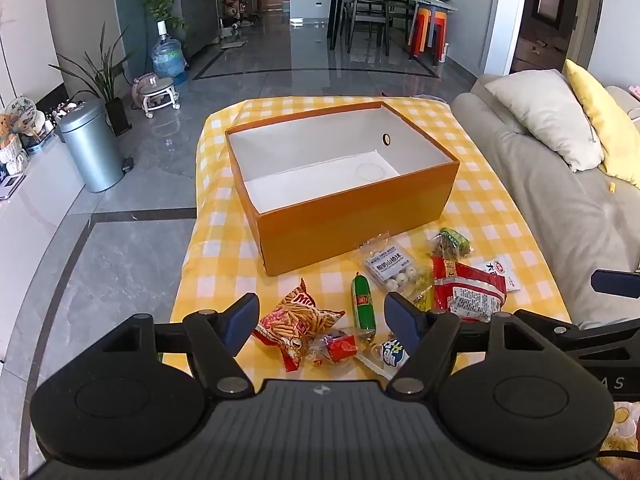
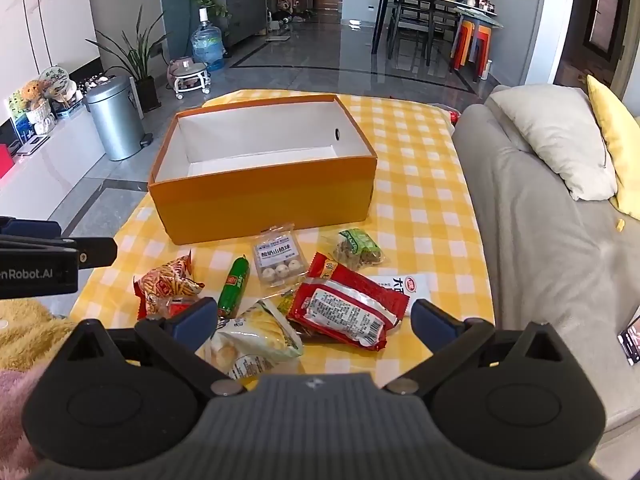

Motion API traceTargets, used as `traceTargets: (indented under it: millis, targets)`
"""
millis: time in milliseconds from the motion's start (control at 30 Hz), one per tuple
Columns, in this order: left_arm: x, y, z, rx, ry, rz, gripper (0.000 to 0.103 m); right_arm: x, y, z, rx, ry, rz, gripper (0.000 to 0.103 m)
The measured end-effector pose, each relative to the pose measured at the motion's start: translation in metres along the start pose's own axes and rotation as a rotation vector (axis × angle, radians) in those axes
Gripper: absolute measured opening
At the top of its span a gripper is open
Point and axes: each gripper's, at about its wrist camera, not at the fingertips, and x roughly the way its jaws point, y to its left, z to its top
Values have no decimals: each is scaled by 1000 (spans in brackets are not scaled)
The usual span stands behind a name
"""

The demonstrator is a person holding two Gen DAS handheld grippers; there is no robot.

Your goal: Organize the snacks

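Observation:
An empty orange box [image 1: 352,220] [image 2: 272,200] with a white inside stands on the yellow checked tablecloth [image 1: 216,264] [image 2: 424,208]. In front of it lie several snacks: a red stick-snack bag [image 1: 298,320] [image 2: 168,284], a green sausage [image 1: 362,302] [image 2: 234,286], a clear pack of white balls [image 1: 392,268] [image 2: 280,260], a red packet [image 1: 466,290] [image 2: 348,306], a green nut pack [image 1: 450,244] [image 2: 358,248] and a yellow-white bag [image 2: 256,338]. My left gripper [image 1: 322,316] is open above the near snacks. My right gripper [image 2: 316,318] is open over the red packet and the yellow-white bag.
A grey sofa [image 1: 560,200] [image 2: 540,240] with white and yellow pillows flanks the table on the right. A metal bin [image 1: 92,148] [image 2: 114,120], plants and a water bottle stand on the floor at left. A dining table with chairs is far back.

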Motion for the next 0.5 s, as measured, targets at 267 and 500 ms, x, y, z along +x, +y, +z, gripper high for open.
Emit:
traceTargets:
  millis: [267, 500]
  targets:
    - [2, 0, 0, 1, 15, 0, 84, 0, -1, 0, 2, 9, -3, 99]
    - [4, 1, 0, 0, 25, -3, 82, 2, 1, 2, -14, 6, 5, 99]
